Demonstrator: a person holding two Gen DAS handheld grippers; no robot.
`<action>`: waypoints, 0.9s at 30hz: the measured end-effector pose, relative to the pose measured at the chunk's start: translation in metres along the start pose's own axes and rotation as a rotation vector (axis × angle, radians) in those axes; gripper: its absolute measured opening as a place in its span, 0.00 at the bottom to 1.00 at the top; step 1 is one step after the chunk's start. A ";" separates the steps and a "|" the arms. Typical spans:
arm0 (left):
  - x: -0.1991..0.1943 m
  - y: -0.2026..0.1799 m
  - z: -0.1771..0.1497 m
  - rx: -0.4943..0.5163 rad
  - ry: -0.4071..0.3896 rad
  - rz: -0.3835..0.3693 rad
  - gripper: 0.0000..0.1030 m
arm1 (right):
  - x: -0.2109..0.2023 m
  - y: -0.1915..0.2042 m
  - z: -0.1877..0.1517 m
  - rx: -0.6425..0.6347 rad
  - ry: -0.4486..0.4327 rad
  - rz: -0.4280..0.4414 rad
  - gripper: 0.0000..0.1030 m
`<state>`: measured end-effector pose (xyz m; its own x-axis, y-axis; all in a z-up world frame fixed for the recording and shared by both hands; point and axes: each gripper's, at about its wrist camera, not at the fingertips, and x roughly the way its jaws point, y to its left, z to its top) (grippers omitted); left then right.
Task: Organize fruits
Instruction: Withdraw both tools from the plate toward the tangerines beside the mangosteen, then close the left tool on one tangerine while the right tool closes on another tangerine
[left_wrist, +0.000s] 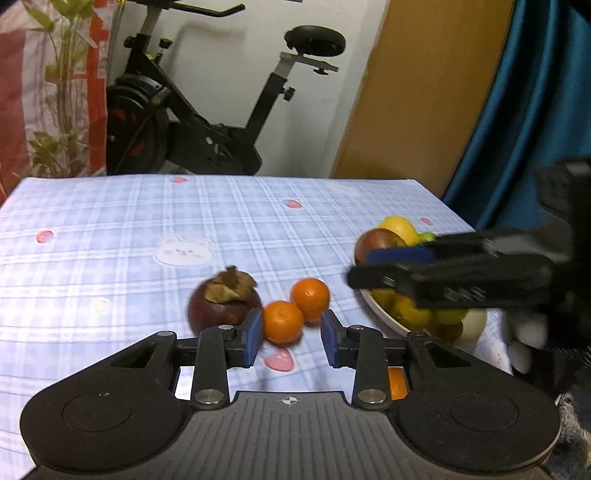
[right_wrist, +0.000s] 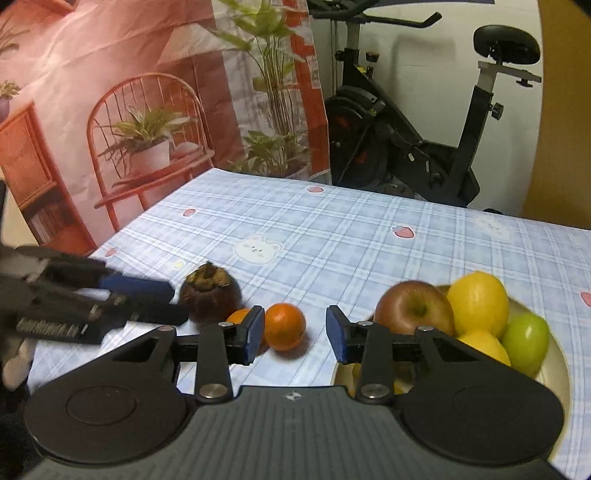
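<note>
Two small oranges lie on the checked tablecloth (left_wrist: 110, 229). The nearer orange (left_wrist: 282, 321) sits between the blue pads of my left gripper (left_wrist: 291, 338), close against the left pad, with a gap at the right pad; the gripper is open. The second orange (left_wrist: 310, 297) lies just behind it. A dark mangosteen (left_wrist: 221, 302) rests to the left. My right gripper (right_wrist: 295, 334) is open, and an orange (right_wrist: 284, 326) lies on the cloth between its fingertips. Seen from the side, the right gripper (left_wrist: 360, 267) reaches over the fruit bowl (left_wrist: 376, 306).
The bowl (right_wrist: 554, 354) holds a red apple (right_wrist: 413, 308), lemons (right_wrist: 478, 302), a green fruit (right_wrist: 524, 341) and more. The left gripper (right_wrist: 173, 302) enters from the left beside the mangosteen (right_wrist: 210, 295). An exercise bike (left_wrist: 192, 110) stands behind the table.
</note>
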<state>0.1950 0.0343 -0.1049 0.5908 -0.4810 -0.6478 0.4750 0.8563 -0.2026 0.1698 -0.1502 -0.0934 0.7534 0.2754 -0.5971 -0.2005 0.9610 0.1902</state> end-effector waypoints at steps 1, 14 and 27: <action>0.003 0.000 -0.002 -0.005 0.004 0.000 0.35 | 0.007 -0.002 0.002 0.007 0.010 0.003 0.39; 0.019 0.003 -0.002 -0.046 0.035 -0.005 0.35 | 0.058 -0.008 0.014 0.063 0.135 0.062 0.39; 0.016 -0.001 -0.003 -0.015 0.064 0.010 0.35 | 0.024 -0.015 -0.010 0.133 0.098 0.095 0.24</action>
<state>0.2016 0.0267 -0.1173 0.5522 -0.4600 -0.6954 0.4592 0.8639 -0.2069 0.1846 -0.1575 -0.1177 0.6695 0.3715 -0.6432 -0.1779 0.9209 0.3467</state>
